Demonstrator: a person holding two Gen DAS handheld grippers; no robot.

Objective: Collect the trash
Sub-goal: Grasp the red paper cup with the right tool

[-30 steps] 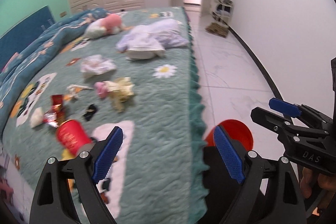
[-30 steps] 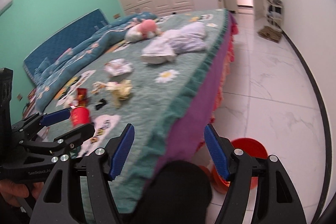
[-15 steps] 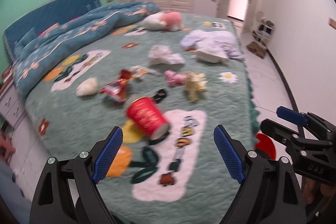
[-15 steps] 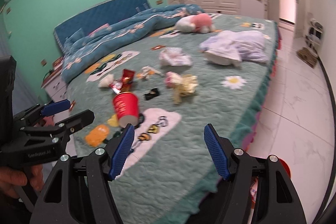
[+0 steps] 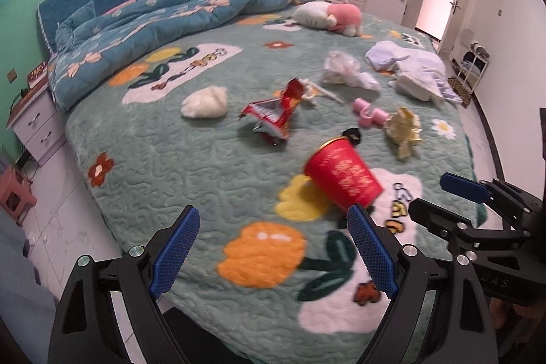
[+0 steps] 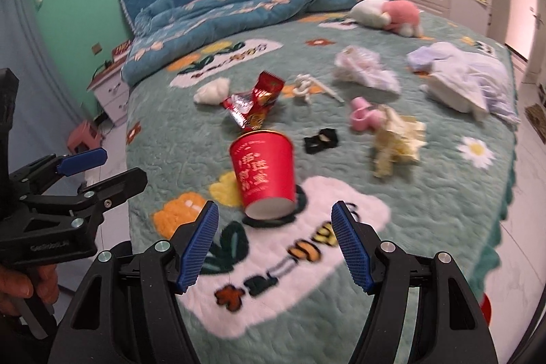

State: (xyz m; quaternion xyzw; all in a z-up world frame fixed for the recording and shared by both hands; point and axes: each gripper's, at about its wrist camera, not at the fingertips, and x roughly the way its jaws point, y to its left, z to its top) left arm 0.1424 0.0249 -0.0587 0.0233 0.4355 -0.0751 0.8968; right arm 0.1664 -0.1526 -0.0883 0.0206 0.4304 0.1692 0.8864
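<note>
Trash lies on the green bedspread [image 5: 204, 166]. A red paper cup [image 5: 343, 178] lies on its side; in the right wrist view the cup [image 6: 262, 173] is just beyond my open right gripper [image 6: 274, 243]. Farther off are a red snack wrapper [image 5: 273, 115], a white tissue wad [image 5: 204, 103], a crumpled clear bag [image 5: 344, 70], a pink item [image 5: 367, 115], a yellow crumpled paper [image 5: 404, 128] and a small black piece [image 6: 320, 140]. My left gripper [image 5: 273, 251] is open and empty over the bed's near edge.
A blue quilt [image 5: 163, 19] is heaped by the headboard. A pink plush toy [image 5: 331, 16] and a pile of pale clothes [image 5: 413, 70] lie at the far side. A nightstand [image 5: 34, 121] and pink stool [image 5: 13, 193] stand at the left. A red bin's edge [image 6: 486, 312] shows on the floor.
Both grippers have swung left from the floor and red bin toward the bed and come closer to the red cup. Both stay open.
</note>
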